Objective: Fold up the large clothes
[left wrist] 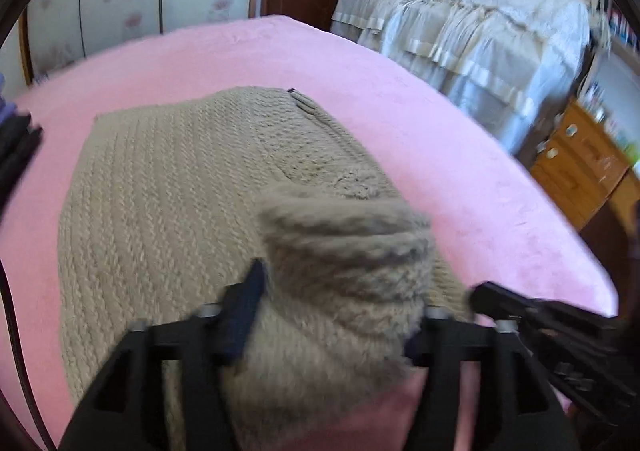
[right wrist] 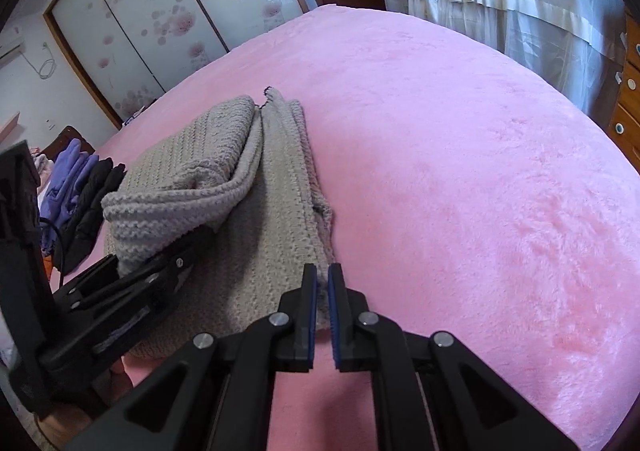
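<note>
We see the beige knit sweater (right wrist: 240, 219) lying on the pink bed (right wrist: 460, 171). Beyond the sweater, dark and purple clothes (right wrist: 76, 191) are piled at the bed's edge. Left tongs (left wrist: 340, 303) pinch a raised sweater fold, which hides 1 fingertip. Right tongs (right wrist: 323, 283), nearly pressed together, nip the sweater's near edge.

No readable text, label, brand, number or sign anywhere.
</note>
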`<state>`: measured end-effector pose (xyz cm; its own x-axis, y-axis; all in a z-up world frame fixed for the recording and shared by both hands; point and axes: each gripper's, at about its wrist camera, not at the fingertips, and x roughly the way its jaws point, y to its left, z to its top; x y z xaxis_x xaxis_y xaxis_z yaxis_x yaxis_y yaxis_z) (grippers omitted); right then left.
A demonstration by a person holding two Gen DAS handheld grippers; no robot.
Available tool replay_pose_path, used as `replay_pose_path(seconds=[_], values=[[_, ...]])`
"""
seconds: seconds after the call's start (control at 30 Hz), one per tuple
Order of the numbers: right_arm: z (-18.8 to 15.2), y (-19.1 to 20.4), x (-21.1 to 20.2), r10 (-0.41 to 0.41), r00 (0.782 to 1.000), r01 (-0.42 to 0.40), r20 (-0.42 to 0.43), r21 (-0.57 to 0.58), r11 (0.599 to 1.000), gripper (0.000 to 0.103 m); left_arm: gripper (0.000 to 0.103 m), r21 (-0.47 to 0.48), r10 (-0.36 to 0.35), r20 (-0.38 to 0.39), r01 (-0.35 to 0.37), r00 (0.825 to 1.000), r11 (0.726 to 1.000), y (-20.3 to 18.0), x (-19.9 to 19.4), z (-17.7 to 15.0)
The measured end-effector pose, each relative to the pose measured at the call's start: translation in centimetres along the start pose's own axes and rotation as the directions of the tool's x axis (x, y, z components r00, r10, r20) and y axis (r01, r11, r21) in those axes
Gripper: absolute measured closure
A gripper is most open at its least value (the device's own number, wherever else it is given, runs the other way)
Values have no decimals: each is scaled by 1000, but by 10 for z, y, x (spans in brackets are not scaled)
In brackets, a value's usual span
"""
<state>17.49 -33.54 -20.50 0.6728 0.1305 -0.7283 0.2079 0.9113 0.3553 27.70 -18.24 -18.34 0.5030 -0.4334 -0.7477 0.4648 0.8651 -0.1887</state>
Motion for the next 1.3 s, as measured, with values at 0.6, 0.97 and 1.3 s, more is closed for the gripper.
replay_pose_path(seconds=[0.6,0.97,1.3], values=[[38,33,-19,233,972,-233,4,52,971,43,22,-369,171,24,-150,985,917,106,-91,-40],[42,55,47,216,955,-220,-204,1,975,23,22,-370,177,-70,-191,982,909,117,-48,-57],[61,54,63,292,918,-300,-268,13,954,82,21,-378,158,-70,-173,985,910,122,-37,-53]])
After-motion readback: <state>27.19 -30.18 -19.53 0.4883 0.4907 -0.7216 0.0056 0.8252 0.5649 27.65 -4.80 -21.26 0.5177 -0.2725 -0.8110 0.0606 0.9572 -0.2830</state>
